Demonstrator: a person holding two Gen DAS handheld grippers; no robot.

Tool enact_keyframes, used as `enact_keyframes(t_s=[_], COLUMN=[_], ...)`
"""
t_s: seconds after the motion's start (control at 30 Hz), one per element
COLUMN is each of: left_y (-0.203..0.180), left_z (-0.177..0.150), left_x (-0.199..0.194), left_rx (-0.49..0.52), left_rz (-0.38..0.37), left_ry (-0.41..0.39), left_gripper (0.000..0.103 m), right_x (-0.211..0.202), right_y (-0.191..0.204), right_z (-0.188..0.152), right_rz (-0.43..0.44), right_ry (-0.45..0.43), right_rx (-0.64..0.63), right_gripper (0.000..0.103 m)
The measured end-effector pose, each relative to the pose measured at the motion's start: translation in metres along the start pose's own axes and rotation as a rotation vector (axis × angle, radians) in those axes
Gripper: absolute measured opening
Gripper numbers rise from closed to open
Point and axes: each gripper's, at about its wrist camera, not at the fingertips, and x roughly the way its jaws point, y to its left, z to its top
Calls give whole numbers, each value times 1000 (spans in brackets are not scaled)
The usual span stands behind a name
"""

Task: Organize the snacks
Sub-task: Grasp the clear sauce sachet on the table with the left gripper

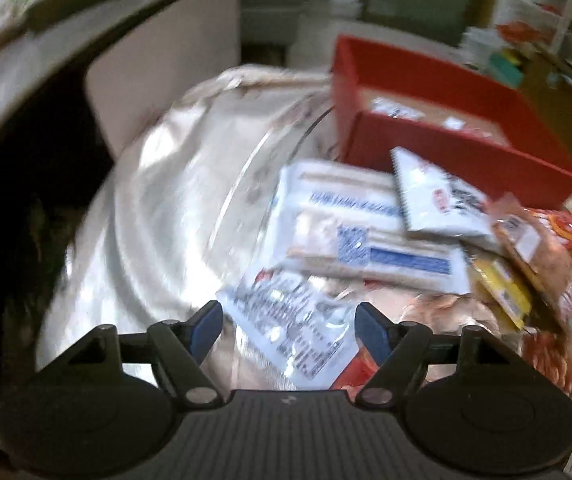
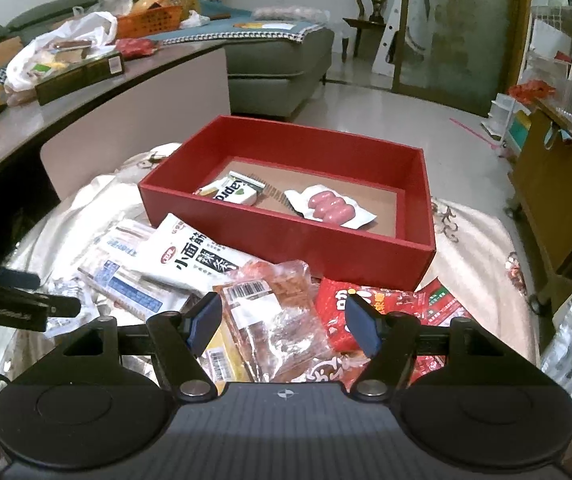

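Sorting is partly done, by my reading, and both claws are between picks. The left claw (image 1: 289,326) hovers with jaws apart and empty over a white foil packet with dark print (image 1: 294,330); next it must drop and close on one loose wrapper. Right of it, the right claw (image 2: 283,325) is likewise spread and empty above a clear bag of reddish-brown snack pieces (image 2: 274,312). Behind the heap stands the open red cardboard box (image 2: 286,236), holding a pink sausage pack (image 2: 328,206) and a small green-and-white carton (image 2: 234,194). The round table (image 2: 482,240) wears a pale embroidered cloth; a grey sofa (image 2: 278,64) lies beyond.
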Motion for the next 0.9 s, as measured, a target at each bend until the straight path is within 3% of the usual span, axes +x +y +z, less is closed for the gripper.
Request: enact_keyframes(t_s=[0.13, 0.27, 0.37, 0.43, 0.57, 0.73, 0.9], left_y=[-9, -12, -11, -12, -27, -10, 5], left_z=[-3, -5, -15, -21, -47, -39, -17], left_x=[12, 16, 9, 2, -15, -27, -11], left_rx=[-36, -91, -55, -21, 145, -66, -434], left_rz=[50, 76, 61, 46, 20, 15, 110], left_ry=[-1, -33, -46, -29, 9, -23, -18], left_gripper=[75, 74, 66, 52, 47, 49, 66], right_x=[-1, -3, -6, -9, -15, -24, -35], right_y=[-3, -8, -10, -10, -4, -1, -5], right_z=[-1, -3, -3, -3, -3, 0, 4], right_rz=[7, 11, 18, 25, 56, 73, 95], right_ry=[-2, -3, -3, -6, -12, -36, -68], right_rx=[0, 3, -3, -3, -23, -20, 1], right_gripper=[75, 75, 75, 74, 74, 74, 75])
